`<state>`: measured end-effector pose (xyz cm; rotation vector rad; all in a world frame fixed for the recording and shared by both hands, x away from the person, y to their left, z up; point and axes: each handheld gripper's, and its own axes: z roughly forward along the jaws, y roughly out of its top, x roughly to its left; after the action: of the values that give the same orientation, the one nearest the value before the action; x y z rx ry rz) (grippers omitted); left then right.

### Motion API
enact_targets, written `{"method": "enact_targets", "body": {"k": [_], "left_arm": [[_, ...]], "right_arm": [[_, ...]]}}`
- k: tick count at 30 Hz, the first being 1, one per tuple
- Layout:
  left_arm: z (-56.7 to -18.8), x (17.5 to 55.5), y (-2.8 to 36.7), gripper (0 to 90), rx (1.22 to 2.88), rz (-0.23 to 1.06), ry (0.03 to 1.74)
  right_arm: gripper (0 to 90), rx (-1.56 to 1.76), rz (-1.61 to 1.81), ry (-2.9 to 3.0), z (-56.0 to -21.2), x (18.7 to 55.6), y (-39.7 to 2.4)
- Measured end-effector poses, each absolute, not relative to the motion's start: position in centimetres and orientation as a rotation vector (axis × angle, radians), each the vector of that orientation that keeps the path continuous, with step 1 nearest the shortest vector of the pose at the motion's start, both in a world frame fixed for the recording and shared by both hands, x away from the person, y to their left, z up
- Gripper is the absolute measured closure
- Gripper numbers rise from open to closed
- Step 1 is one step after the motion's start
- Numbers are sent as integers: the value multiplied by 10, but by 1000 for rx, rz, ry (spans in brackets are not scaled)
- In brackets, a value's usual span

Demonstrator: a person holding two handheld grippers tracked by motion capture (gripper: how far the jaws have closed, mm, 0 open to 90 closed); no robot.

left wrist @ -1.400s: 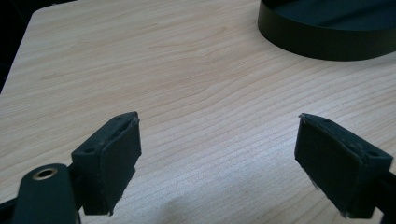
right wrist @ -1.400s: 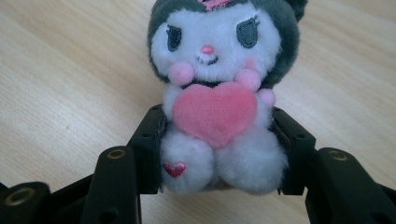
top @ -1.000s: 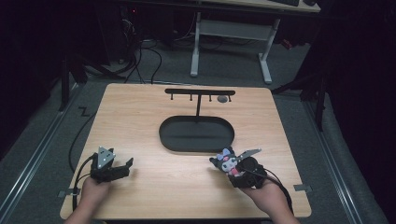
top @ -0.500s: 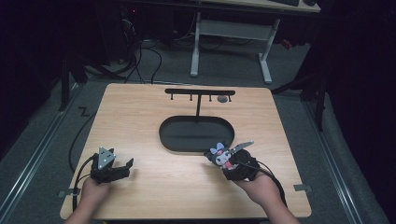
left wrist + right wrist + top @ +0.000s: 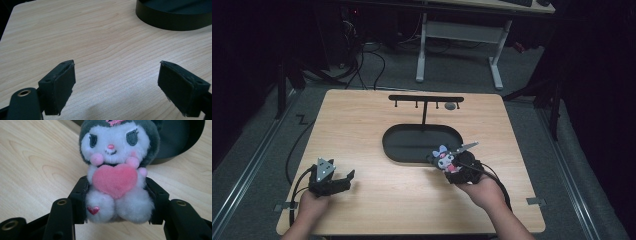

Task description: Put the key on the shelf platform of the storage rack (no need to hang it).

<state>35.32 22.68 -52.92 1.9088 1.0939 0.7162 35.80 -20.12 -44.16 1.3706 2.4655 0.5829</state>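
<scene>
From where I sit, the wooden table [image 5: 362, 125] has plenty of bare surface along its left edge and across the near edge between my two hands. The middle is taken by a black oval tray [image 5: 422, 144], with a thin black T-shaped rack [image 5: 426, 99] rising from it towards the far edge; a small round grey thing hangs at the rack's right end, too small to make out. The far left and far right corners lie bare.

The plush toy [image 5: 116, 170] is a small doll with a white face, a dark grey hood, a pink bow on top, pink cheeks and a big pink heart held to its chest, plus a tiny red heart stitched on one foot. In the high view it sits just off the tray's near right rim, upright and facing back at my right hand.

My right gripper [image 5: 452, 167] is clamped on the toy's lower body, a pad pressing in at each side. My left gripper [image 5: 343, 179] rests near the near left corner, jaws spread wide over bare wood, gripping nothing.
</scene>
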Motion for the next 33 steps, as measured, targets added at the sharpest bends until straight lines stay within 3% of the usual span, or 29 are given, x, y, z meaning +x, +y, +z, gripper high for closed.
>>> {"method": "enact_targets", "body": {"k": [12,33], "left_arm": [[-528,345,230,154,1891,732,1059],[-529,347,227,154,1915,721,1047]], "right_arm": [[469,1370,595,2423,-423,382,-199],[469,1375,599,2416,-427,422,-180]]}}
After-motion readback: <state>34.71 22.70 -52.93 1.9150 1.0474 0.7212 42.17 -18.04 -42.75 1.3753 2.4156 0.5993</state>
